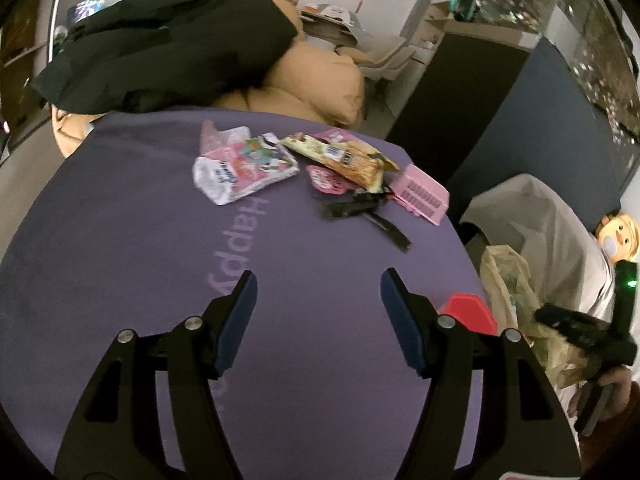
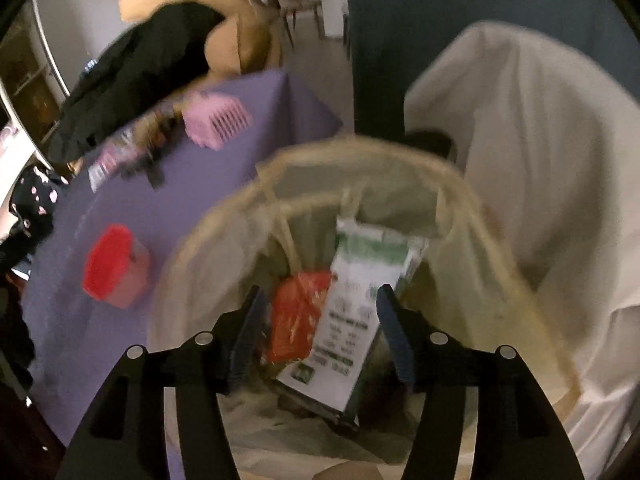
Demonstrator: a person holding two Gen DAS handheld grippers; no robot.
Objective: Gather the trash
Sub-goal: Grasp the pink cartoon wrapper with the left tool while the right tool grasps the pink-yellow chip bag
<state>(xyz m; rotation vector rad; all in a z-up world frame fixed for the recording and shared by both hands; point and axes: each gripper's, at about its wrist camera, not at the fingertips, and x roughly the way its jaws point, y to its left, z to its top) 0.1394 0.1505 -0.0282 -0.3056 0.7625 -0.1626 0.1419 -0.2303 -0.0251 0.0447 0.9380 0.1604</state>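
On the purple tablecloth [image 1: 140, 220] lie several pieces of trash: a pink and white snack packet [image 1: 244, 168], a yellow-brown wrapper [image 1: 344, 158], a small pink heart wrapper [image 1: 324, 180] and a black wrapper [image 1: 360, 210]. My left gripper [image 1: 319, 280] hovers over bare cloth short of them, open and empty. My right gripper [image 2: 321, 296] points down into a cream-lined trash bin [image 2: 400, 152], open. Below it in the bin lie a white and green carton [image 2: 352, 312] and a red wrapper [image 2: 296, 320]; the pads do not press on the carton.
A pink slotted basket [image 1: 420, 196] sits by the wrappers near the table's right edge. A red-lidded container [image 2: 112, 268] stands near the table corner beside the bin. A black jacket [image 1: 160, 48] and tan cushions [image 1: 320, 76] lie behind the table. White cloth [image 2: 540, 160] covers something beyond the bin.
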